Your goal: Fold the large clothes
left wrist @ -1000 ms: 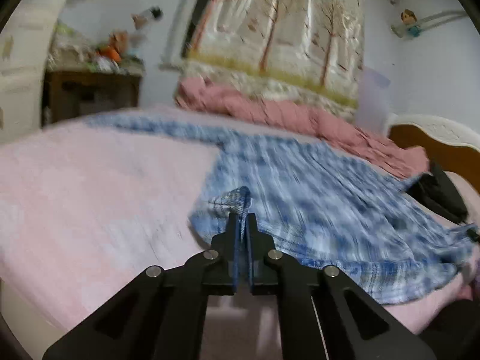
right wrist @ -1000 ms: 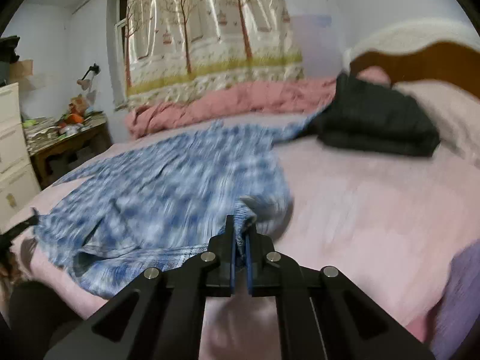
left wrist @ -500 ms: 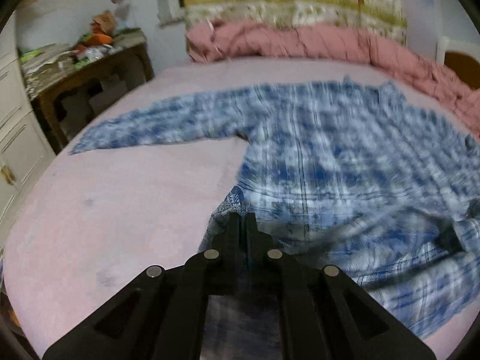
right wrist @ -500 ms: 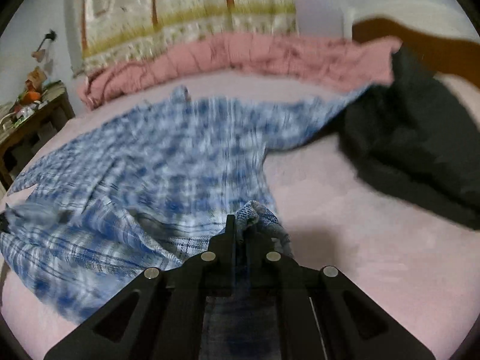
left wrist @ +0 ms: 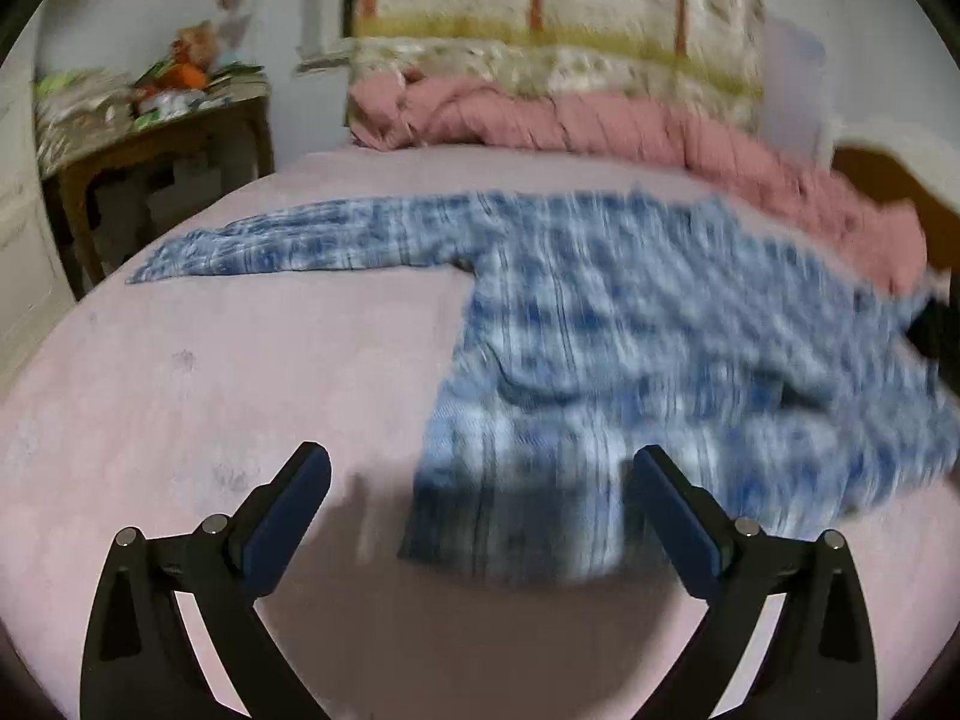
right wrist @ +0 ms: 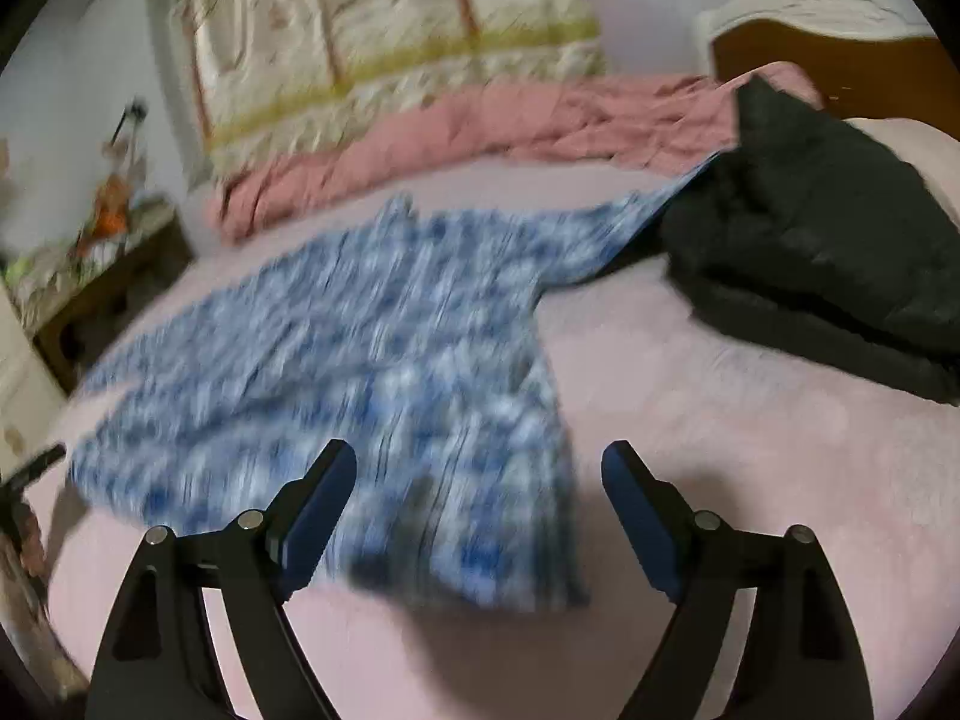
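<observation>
A blue and white plaid shirt (left wrist: 630, 330) lies spread on the pink bed sheet (left wrist: 210, 396), one sleeve stretched to the left. My left gripper (left wrist: 480, 474) hovers over its near left hem corner, jaws opening wide, the pads clear of the cloth. In the right wrist view the same shirt (right wrist: 372, 372) fills the middle, blurred by motion. My right gripper (right wrist: 480, 474) stands over the near right hem corner, its jaws also opening, with the cloth below and between the fingers but not pinched.
A rumpled pink quilt (left wrist: 600, 126) lies along the far side of the bed below a patterned curtain (left wrist: 558, 0). A black garment (right wrist: 828, 252) is piled at the right by the wooden headboard (right wrist: 840, 66). A cluttered wooden desk (left wrist: 150, 138) stands at the left.
Both grippers held hem corners shut, carried them over the bed, and have now let go. The shirt has dropped flat onto the sheet and both jaws stand wide.
</observation>
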Tool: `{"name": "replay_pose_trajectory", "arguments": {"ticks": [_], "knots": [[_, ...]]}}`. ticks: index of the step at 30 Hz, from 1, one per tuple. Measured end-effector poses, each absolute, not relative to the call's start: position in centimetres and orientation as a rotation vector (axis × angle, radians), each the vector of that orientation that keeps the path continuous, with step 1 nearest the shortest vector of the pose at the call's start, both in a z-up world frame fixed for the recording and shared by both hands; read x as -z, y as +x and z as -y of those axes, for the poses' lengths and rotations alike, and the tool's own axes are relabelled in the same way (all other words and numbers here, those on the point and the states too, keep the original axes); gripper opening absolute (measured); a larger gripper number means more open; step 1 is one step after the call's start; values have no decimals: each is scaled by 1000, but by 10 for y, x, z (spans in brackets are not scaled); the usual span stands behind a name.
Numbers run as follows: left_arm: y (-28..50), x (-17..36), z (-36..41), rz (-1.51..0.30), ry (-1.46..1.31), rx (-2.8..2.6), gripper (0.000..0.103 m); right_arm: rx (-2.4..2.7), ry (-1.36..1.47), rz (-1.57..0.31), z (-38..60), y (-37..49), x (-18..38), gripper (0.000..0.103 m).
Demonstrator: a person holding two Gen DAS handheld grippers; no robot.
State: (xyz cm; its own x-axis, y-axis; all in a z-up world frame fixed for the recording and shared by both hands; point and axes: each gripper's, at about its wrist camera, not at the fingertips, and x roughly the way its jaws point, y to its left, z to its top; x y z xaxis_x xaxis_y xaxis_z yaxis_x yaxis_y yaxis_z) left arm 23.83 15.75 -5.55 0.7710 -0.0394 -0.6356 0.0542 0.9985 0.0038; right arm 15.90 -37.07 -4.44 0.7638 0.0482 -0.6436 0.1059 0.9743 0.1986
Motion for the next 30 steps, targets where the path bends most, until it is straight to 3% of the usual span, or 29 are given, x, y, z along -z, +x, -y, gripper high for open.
{"name": "replay_pose_trajectory", "arguments": {"ticks": [5,11,14,17,20,25,30], "knots": [[238,41,-86,-646,222,175,100,-11,-12,-739,312,177,39,86],[302,57,12,-858,371,217,100,-133,19,-987,243,247,57,86],[345,77,45,-904,492,163,95,-47,-67,-1015,227,278,72,86],[378,64,33,-885,351,70,89,110,-62,-986,240,304,68,86],[371,43,9,-784,173,89,89,182,4,-950,258,309,50,86],[325,36,-8,-631,223,90,89,193,-38,-924,255,315,27,86],[286,48,-30,-630,285,109,89,223,-102,-886,239,316,1,86]]}}
